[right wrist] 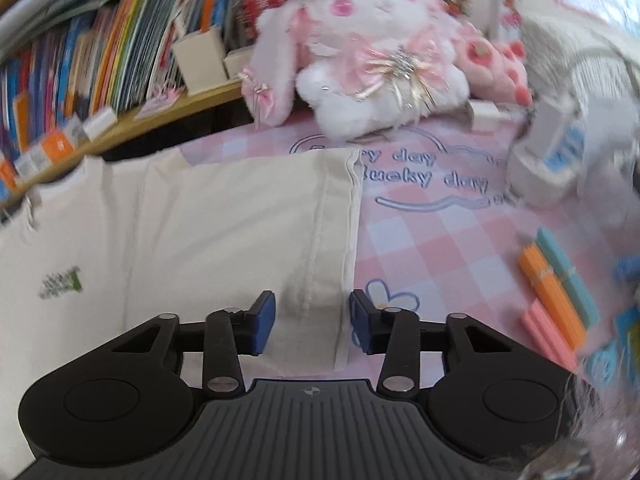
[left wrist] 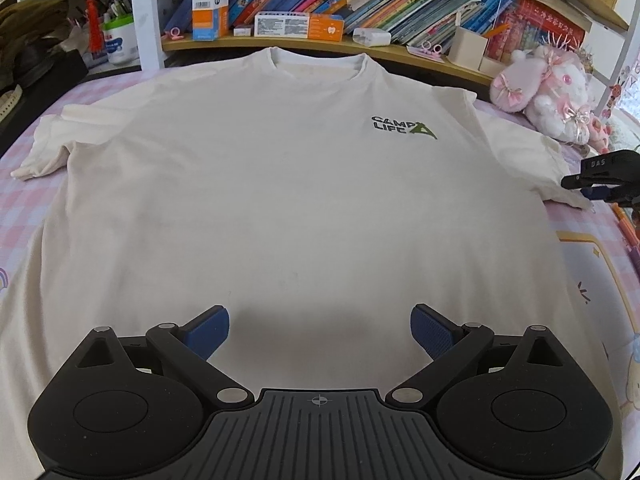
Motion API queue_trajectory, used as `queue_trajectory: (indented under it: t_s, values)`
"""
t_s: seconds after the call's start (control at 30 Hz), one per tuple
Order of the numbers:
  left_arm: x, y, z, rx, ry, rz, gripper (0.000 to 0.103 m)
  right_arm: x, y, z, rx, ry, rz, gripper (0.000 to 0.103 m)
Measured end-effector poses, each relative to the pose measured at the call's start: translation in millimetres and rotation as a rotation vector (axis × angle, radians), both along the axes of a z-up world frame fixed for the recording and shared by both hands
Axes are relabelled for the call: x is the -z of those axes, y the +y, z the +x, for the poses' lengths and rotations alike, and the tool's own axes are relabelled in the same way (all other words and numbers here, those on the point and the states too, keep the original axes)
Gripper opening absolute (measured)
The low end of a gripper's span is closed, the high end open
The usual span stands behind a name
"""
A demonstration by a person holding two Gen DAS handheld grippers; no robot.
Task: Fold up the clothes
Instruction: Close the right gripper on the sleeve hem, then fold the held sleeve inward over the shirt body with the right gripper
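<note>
A cream T-shirt (left wrist: 280, 184) with a green "CAMP LIFE" logo (left wrist: 402, 127) lies flat, front up, on a pink checked cloth (left wrist: 24, 208). My left gripper (left wrist: 320, 332) hovers over the shirt's lower middle, jaws wide apart and nothing between them. In the right wrist view the shirt's sleeve (right wrist: 256, 216) lies flat, and its hemmed end (right wrist: 316, 304) runs between the blue pads (right wrist: 265, 322) of my right gripper (right wrist: 312, 324). The pads stand a little apart on either side of the cloth without pinching it. The right gripper (left wrist: 576, 181) also shows at the sleeve's end in the left wrist view.
A shelf of books and boxes (left wrist: 360, 0) runs behind the collar. A pink and white plush rabbit (right wrist: 372, 40) sits just beyond the sleeve. Orange, pink and teal sticks (right wrist: 556, 292) lie to the sleeve's right, beside a small white and blue box (right wrist: 548, 160).
</note>
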State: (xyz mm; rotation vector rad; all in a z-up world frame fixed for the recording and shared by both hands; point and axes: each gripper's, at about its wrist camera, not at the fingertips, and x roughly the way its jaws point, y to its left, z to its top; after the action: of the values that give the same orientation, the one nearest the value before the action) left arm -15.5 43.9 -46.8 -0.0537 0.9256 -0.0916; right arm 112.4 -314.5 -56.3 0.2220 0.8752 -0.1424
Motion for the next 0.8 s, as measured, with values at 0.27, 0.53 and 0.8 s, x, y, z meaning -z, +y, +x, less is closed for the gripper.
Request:
queue_trajectory:
  t_s: [0.27,0.53,0.8]
  values:
    - [1.5,10.0,1.8,0.014,-0.004,-0.022,0.099,-1.1,10.2,3.7,-0.047,0.044,-0.069,0.008]
    - [0.6,38.3,-0.6,-0.014,-0.02,-0.05,0.099,-32.2,30.0,18.5,0.007,-0.042,-0.099,0.008]
    - [3.5,75.7,0.4,-0.079,-0.024,-0.096,0.099,-61.8,163.0,27.9,-0.626,-0.108,-0.11,0.009]
